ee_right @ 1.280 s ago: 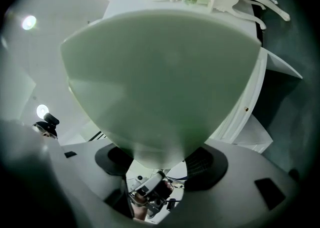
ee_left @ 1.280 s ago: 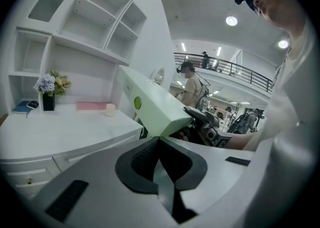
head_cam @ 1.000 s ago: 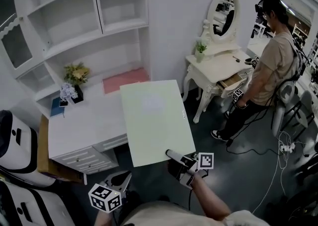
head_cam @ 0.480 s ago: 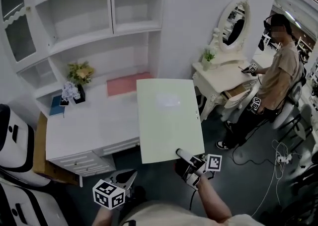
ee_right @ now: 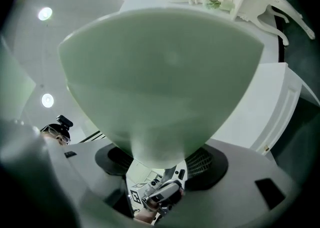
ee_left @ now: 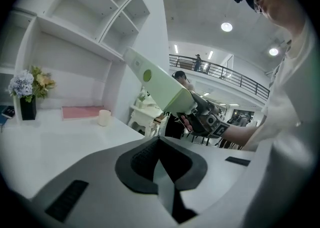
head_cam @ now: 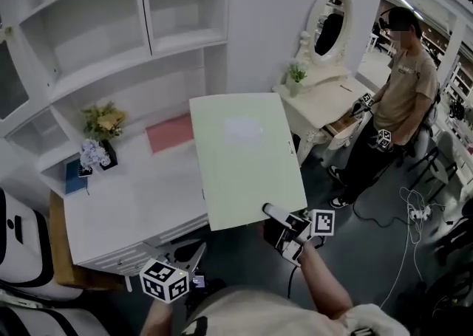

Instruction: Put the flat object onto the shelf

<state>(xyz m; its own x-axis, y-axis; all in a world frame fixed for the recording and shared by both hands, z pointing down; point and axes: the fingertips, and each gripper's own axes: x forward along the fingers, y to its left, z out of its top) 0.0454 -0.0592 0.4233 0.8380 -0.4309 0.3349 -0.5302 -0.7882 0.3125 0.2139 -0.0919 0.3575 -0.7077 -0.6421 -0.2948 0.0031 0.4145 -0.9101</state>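
**Clerk:** Head view first. Where is the board?

**Inspector:** The pale green board [head_cam: 244, 161] is in the air over the right edge of the white desk [head_cam: 126, 205], and it touches no shelf. The right gripper [head_cam: 276, 218] has its fingers clamped on the board's near right corner. The left gripper [head_cam: 196, 252] sits low at the near left, apart from the board. The white shelf unit [head_cam: 111, 24] stands on the far side of the desk. On the desk's far side lie a pink mat [head_cam: 170, 132], a bunch of flowers [head_cam: 103, 119] and a blue book [head_cam: 73, 178]. To the right are a dressing table [head_cam: 325, 102] with an oval mirror [head_cam: 329, 28], and a second person [head_cam: 399, 98] standing beside it.

**Clerk:** Left gripper view?

**Inspector:** The left gripper [ee_left: 160, 164] has its fingers pressed together with nothing between them. Beyond it the board [ee_left: 155, 84] slants upward, its far end high against the shelving. The right gripper [ee_left: 207, 119] holds its lower end. A small white cup [ee_left: 104, 117] stands on the desk just beside the pink mat.

**Clerk:** Right gripper view?

**Inspector:** The board [ee_right: 160, 81] fills most of the picture. Its near corner is pinched between the fingers of the right gripper [ee_right: 160, 162]. The left gripper [ee_right: 160, 192] shows under that corner, well apart from the board. The dressing table is at the top right.
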